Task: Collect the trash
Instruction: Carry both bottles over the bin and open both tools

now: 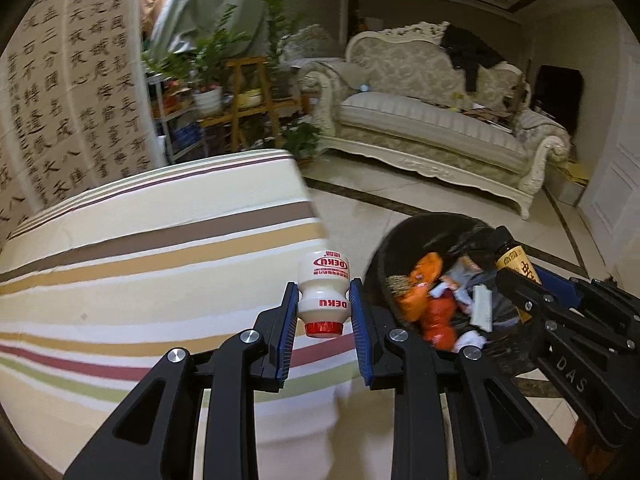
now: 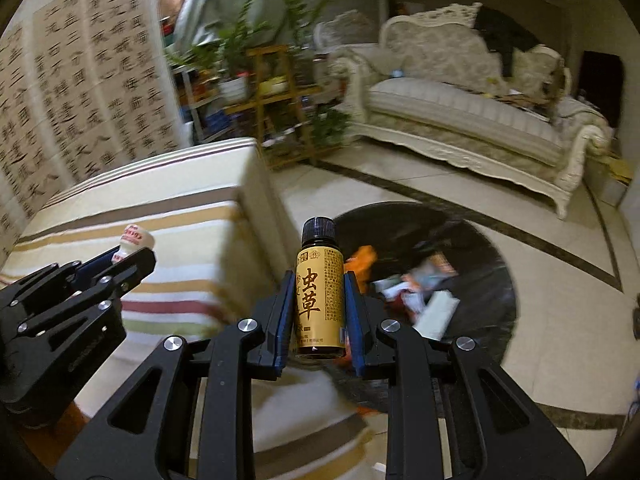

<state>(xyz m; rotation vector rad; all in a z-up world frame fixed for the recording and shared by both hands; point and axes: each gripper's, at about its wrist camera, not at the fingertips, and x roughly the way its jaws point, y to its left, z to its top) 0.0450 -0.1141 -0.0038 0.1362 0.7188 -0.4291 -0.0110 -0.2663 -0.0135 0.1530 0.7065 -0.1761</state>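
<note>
- Fingers of the left gripper (image 1: 324,300) clench a small white bottle (image 1: 324,294), held upside down with its red cap toward the camera, above the edge of the striped bench (image 1: 140,280).
- Fingers of the right gripper (image 2: 318,300) clench a brown bottle (image 2: 319,296) with a gold label and black cap, upright.
- Just beyond both sits a black bin (image 1: 384,248) on the tiled floor (image 2: 560,340), holding orange wrappers (image 1: 424,280) and paper scraps.

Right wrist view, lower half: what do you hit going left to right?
left gripper holding the white bottle → striped tablecloth → brown bottle in the right gripper → black trash bin
</note>
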